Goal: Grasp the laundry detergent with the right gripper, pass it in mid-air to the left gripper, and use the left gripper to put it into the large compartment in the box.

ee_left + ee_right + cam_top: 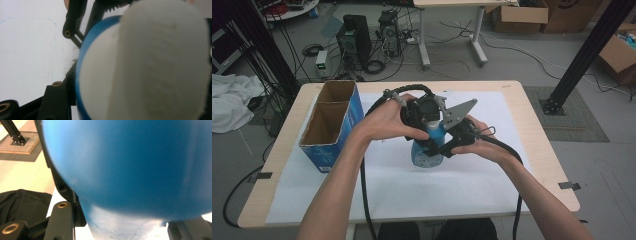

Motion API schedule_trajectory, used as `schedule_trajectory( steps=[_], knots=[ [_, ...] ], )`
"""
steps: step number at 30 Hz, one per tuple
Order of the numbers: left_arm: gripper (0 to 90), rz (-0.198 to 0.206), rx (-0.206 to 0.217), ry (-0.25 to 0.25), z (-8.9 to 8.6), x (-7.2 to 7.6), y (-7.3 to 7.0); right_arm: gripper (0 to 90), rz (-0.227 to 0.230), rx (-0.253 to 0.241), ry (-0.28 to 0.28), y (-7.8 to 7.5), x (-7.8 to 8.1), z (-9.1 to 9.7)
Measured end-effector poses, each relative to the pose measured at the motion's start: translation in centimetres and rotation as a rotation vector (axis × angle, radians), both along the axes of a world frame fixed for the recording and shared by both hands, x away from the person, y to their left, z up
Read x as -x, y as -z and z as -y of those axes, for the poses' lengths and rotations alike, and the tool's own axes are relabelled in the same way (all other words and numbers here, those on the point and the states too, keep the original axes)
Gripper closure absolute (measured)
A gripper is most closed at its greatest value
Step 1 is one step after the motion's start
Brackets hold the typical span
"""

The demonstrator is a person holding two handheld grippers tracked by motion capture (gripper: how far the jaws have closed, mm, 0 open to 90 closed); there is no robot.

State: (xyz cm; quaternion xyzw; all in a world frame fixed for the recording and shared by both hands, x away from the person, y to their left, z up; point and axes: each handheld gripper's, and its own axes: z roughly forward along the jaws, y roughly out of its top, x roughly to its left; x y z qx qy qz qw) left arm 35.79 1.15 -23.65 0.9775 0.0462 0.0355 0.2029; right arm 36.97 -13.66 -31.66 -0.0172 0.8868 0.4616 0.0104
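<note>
A blue bottle [427, 152] with a white top stands upright on the white sheet [472, 185] in the middle of the table. My left gripper [426, 111] comes from the left and sits over the bottle's top. In the left gripper view the white top [162, 62] lies between the jaws, close to the lens, above the blue shoulder [80, 75]. My right gripper [446, 142] comes from the right and is shut on the bottle's body. The blue body [125, 165] lies between the jaws in the right gripper view.
A blue cardboard box [332, 125] with two open-topped compartments stands at the table's left side. The sheet covers most of the wooden table [532, 130]. Beyond the far edge are computers, cables and a black post [582, 55]. A dark cloth [25, 205] lies below the table edge.
</note>
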Motion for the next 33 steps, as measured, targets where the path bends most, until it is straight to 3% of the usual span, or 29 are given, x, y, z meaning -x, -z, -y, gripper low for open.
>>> schedule_trajectory(
  steps=[12,21,33],
  knots=[
    [40.0,0.001,-0.018,-0.001,0.03,-0.07,0.42,44.1,0.009,-0.005,0.009,0.44,0.03,0.03],
    [40.0,-0.001,0.002,-0.006,-0.12,0.00,0.67,43.4,0.006,-0.009,0.006,0.81,0.10,-0.04],
    [39.9,-0.003,0.005,-0.011,-0.26,0.09,0.63,35.2,0.003,-0.021,0.012,0.87,0.11,-0.21]
  ],
)
